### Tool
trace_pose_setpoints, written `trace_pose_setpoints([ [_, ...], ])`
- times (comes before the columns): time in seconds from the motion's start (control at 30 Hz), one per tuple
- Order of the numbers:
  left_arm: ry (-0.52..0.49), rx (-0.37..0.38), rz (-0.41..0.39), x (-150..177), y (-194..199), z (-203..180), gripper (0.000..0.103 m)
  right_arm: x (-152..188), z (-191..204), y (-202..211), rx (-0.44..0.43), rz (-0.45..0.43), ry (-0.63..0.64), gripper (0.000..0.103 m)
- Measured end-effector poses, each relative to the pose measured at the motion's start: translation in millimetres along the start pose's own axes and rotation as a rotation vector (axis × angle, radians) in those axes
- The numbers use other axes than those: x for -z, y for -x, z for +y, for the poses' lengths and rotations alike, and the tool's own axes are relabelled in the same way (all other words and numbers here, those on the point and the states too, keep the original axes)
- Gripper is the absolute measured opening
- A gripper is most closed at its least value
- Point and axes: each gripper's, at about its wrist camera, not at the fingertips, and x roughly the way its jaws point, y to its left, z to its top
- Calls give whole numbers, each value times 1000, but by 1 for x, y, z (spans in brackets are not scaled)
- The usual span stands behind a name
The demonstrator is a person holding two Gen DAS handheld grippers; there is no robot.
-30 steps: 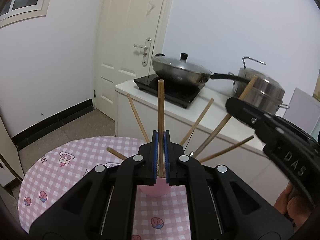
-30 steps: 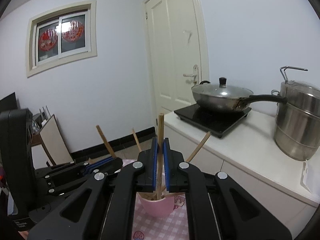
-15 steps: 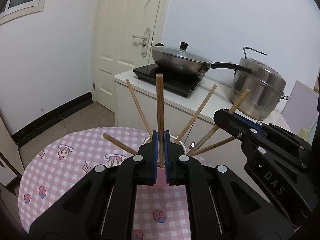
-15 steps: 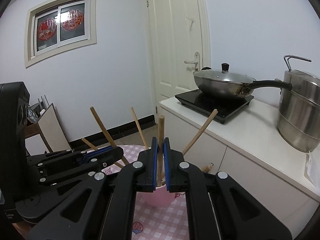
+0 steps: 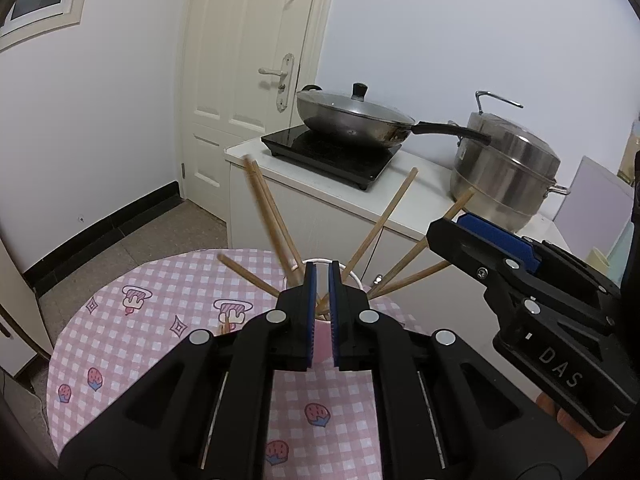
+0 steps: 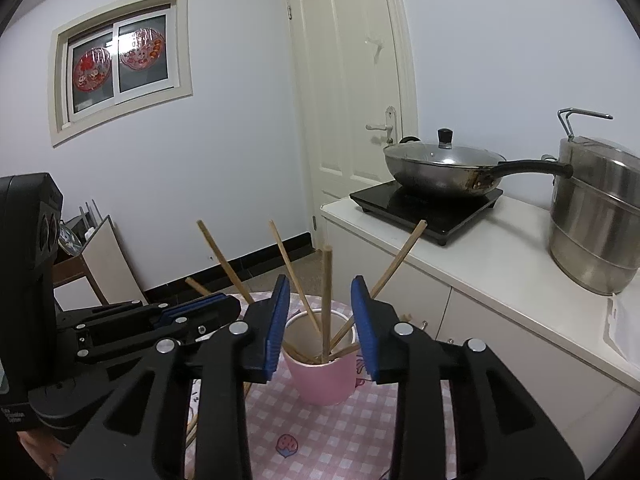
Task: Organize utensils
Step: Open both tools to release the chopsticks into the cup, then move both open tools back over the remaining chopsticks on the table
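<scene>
A pink cup (image 6: pixel 324 372) stands on the pink checked tablecloth (image 6: pixel 320 432) and holds several wooden chopsticks (image 6: pixel 327 300) that fan outwards. In the left wrist view the cup (image 5: pixel 320 344) shows between the pads, with chopsticks (image 5: pixel 272 216) leaning out. My left gripper (image 5: pixel 320 280) is slightly open and empty, just above the cup. My right gripper (image 6: pixel 320 300) is open wide around the cup's top, with one upright chopstick free between its pads. More chopsticks (image 6: pixel 192 428) lie on the cloth at lower left.
A white counter (image 6: pixel 500 264) stands behind the table with a black induction hob (image 6: pixel 428 200), a lidded wok (image 6: pixel 444 164) and a steel steamer pot (image 6: pixel 596 220). A white door (image 6: pixel 352 92) is behind. The left gripper body (image 6: pixel 120 328) is close on the left.
Both grippers have let go of their chopsticks, which now stand or lean in the cup. The right jaws opened wide; the left jaws parted a little.
</scene>
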Motion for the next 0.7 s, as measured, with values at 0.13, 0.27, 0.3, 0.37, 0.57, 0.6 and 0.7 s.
trace_pose_setpoints([
  [0.13, -21, 3, -13, -1, 18, -4, 7, 0, 4, 14, -6, -12, 0, 34],
  [0.27, -19, -1, -25, -2, 39, 0, 7, 1, 7, 27, -15, -20, -11, 36],
  [0.3, -17, 0, -27, -1, 43, 1, 7, 2, 8, 30, -17, -21, -13, 36],
  [0.37, -16, -7, -33, 1, 56, 6, 7, 5, 11, 37, -19, -21, -10, 36],
  [0.57, -18, -24, -29, 16, 83, 23, 7, 16, 26, 55, -37, -19, -1, 36],
  [0.6, -19, -30, -22, 20, 87, 27, 7, 19, 29, 57, -44, -16, 0, 36],
  [0.7, -19, -48, 3, 30, 91, 39, 35, 25, 39, 60, -60, -8, 9, 36],
])
